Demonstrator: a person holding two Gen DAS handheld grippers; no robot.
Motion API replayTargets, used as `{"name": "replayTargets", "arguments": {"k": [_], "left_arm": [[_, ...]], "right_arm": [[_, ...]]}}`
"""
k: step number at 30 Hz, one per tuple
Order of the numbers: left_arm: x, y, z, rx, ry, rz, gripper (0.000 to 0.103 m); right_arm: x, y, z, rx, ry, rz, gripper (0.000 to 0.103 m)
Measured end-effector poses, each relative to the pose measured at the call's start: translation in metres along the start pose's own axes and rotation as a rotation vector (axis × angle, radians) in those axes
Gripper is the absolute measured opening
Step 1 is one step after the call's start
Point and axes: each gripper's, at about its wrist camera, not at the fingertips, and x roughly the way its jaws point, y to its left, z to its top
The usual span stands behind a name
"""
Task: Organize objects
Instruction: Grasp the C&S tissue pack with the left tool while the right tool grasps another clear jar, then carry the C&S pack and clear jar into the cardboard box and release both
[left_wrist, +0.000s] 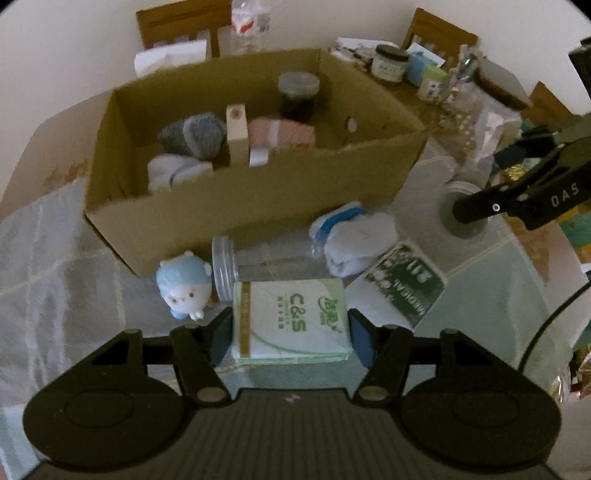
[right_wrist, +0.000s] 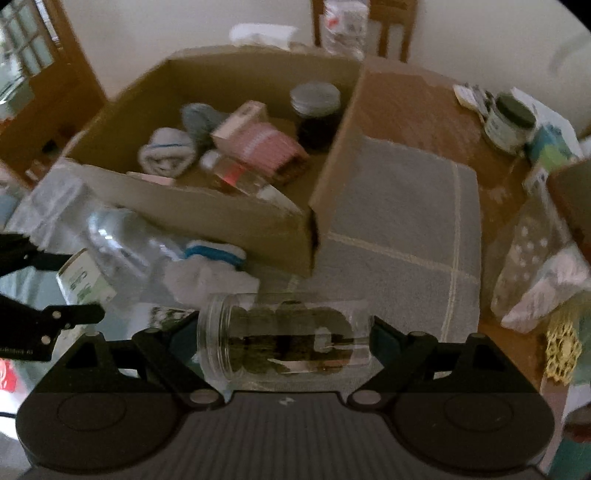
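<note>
Tissue pack (left_wrist: 291, 319): soft, light, squashy; the left gripper (left_wrist: 290, 334) pinches it across its short sides, clear of the table (left_wrist: 74, 236). A firm hold on the flat sides should keep it from slipping.
Clear jar (right_wrist: 286, 338): rigid plastic, smooth, likely slippery, dark contents inside; the right gripper (right_wrist: 284, 339) clamps it end to end, lying sideways.
Cardboard box (left_wrist: 236, 206): stands just beyond both loads, near the table's far edge, already holding rolled socks, a dark jar (left_wrist: 298, 94) and small boxes.
In the way: the box's near wall must be cleared; free room inside looks tight.
Left on the table: a toy figure (left_wrist: 184, 290), an empty bottle (left_wrist: 266, 264), white socks (left_wrist: 354, 240), a green packet (left_wrist: 404, 280).
</note>
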Motion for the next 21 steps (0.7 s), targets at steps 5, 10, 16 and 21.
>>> {"name": "replayTargets", "arguments": {"k": [5,10,16,21], "left_arm": [[-0.023,0.000,0.022,0.026,-0.037,0.002,0.064],[-0.031,0.006,0.054,0.038,-0.099,0.036,0.064],[-0.029,0.018,0.091,0.053,-0.149,0.088,0.064],[-0.016,0.032,0.113,0.043,-0.172,0.130,0.065]], "right_arm": [[-0.027,0.009,0.014,-0.086,-0.043,0.033,0.094],[-0.045,0.017,0.032,-0.137,-0.093,0.048,0.094],[-0.058,0.022,0.051,-0.157,-0.141,0.059,0.094],[-0.058,0.025,0.063,-0.168,-0.157,0.059,0.094]]}}
